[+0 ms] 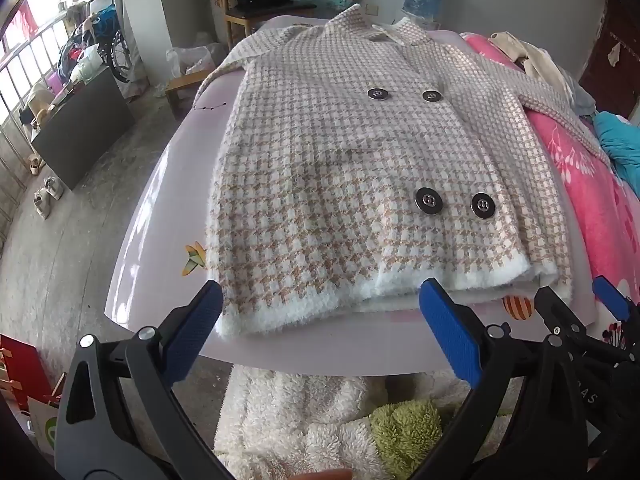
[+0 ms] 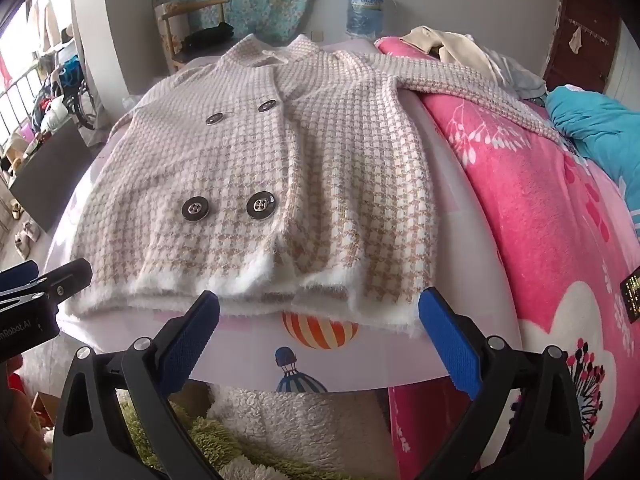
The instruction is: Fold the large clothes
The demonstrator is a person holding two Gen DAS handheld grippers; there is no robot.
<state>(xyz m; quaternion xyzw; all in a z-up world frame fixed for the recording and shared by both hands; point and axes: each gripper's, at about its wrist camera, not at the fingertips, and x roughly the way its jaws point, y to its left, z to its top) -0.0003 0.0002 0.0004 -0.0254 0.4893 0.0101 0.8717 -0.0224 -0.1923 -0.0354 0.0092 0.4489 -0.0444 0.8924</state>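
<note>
A beige-and-white houndstooth knit coat (image 1: 352, 160) (image 2: 248, 172) with dark round buttons lies face up and spread flat on a pale pink board (image 1: 168, 216) (image 2: 360, 356). Its fluffy white hem faces me, and its right sleeve (image 2: 472, 92) reaches out over the pink blanket. My left gripper (image 1: 320, 300) stands open just short of the hem's left part, nothing between its blue pads. My right gripper (image 2: 318, 308) stands open at the hem's right part, also holding nothing. The right gripper's fingertips (image 1: 608, 296) show at the right edge of the left wrist view.
A pink floral blanket (image 2: 520, 200) covers the bed to the right, with a teal cloth (image 2: 600, 128) and beige clothes (image 2: 452, 48) on it. A wooden chair (image 2: 188, 32) and a blue water jug (image 2: 364, 8) stand behind. Fluffy white and green fabric (image 1: 320, 420) lies below the board's near edge.
</note>
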